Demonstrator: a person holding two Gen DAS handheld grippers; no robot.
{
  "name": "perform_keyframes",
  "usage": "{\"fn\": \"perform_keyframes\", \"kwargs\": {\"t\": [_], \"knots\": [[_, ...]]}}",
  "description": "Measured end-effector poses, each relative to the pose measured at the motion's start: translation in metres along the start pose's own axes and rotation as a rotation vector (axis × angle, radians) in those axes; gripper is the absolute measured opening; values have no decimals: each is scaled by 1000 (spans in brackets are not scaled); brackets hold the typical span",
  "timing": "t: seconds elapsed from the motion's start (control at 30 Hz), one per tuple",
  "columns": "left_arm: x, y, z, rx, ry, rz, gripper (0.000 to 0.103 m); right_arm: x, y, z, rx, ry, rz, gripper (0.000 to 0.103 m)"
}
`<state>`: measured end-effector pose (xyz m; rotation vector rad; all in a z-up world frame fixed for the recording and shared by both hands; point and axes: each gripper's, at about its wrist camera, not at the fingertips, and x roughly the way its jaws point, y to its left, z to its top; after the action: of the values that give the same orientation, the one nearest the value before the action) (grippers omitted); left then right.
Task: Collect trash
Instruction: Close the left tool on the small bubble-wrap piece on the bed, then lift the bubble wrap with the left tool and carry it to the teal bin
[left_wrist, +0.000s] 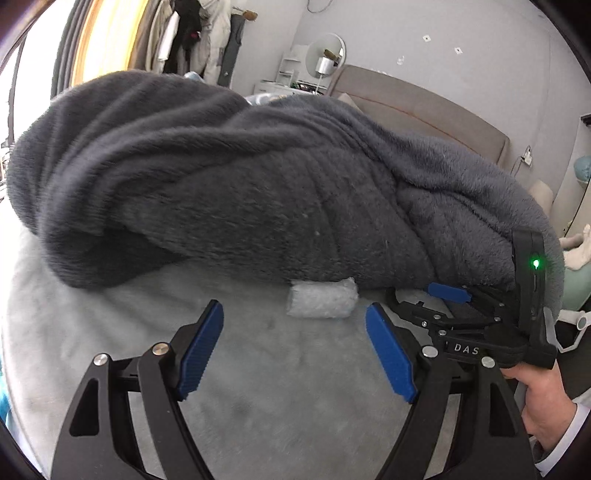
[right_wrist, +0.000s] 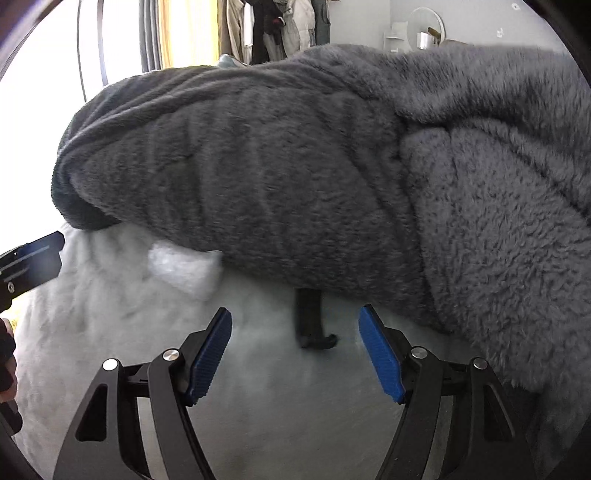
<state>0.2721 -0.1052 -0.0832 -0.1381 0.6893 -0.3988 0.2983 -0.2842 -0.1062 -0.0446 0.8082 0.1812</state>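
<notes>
A white crumpled wad of plastic wrap (left_wrist: 322, 298) lies on the pale grey bed sheet (left_wrist: 110, 332), partly tucked under the edge of a dark grey fluffy blanket (left_wrist: 221, 177). My left gripper (left_wrist: 295, 343) is open and empty, a short way in front of the wad. My right gripper (right_wrist: 295, 350) is open and empty; it also shows in the left wrist view (left_wrist: 417, 299), low at the blanket's edge, right of the wad. The wad shows in the right wrist view (right_wrist: 184, 264) to the upper left. A dark strap-like piece (right_wrist: 312, 325) sticks out from under the blanket (right_wrist: 295, 166).
The blanket is heaped over most of the bed. A padded headboard (left_wrist: 424, 107), a white shelf with a round mirror (left_wrist: 325, 55) and hanging clothes (left_wrist: 192, 33) stand behind. The left gripper's body (right_wrist: 26, 262) shows at the left edge of the right wrist view.
</notes>
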Motion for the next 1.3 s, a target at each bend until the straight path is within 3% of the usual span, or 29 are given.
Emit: {"fn": "perform_keyframes", "kwargs": {"t": [0.13,0.2,0.53,0.73,0.8,1.17,1.3], "knots": [[20,-6,0,4,26,-19,81,14,-12,0,17,20,56,72],[28,-8,0,10,34,-26,81,19,-16,2,13,25,77,64],[67,-17,7,15,81,-59,79,57,-36,8,33,95,161,48],[89,-24,4,29,121,-50,71,68,-41,6,15,94,188,33],[95,-23,2,26,142,-42,70,69,-39,5,5,91,195,22],[104,-24,0,-3,147,-62,65,49,-18,0,-26,69,175,21],[92,-28,5,-4,114,-72,64,45,-19,11,5,71,165,21]]}}
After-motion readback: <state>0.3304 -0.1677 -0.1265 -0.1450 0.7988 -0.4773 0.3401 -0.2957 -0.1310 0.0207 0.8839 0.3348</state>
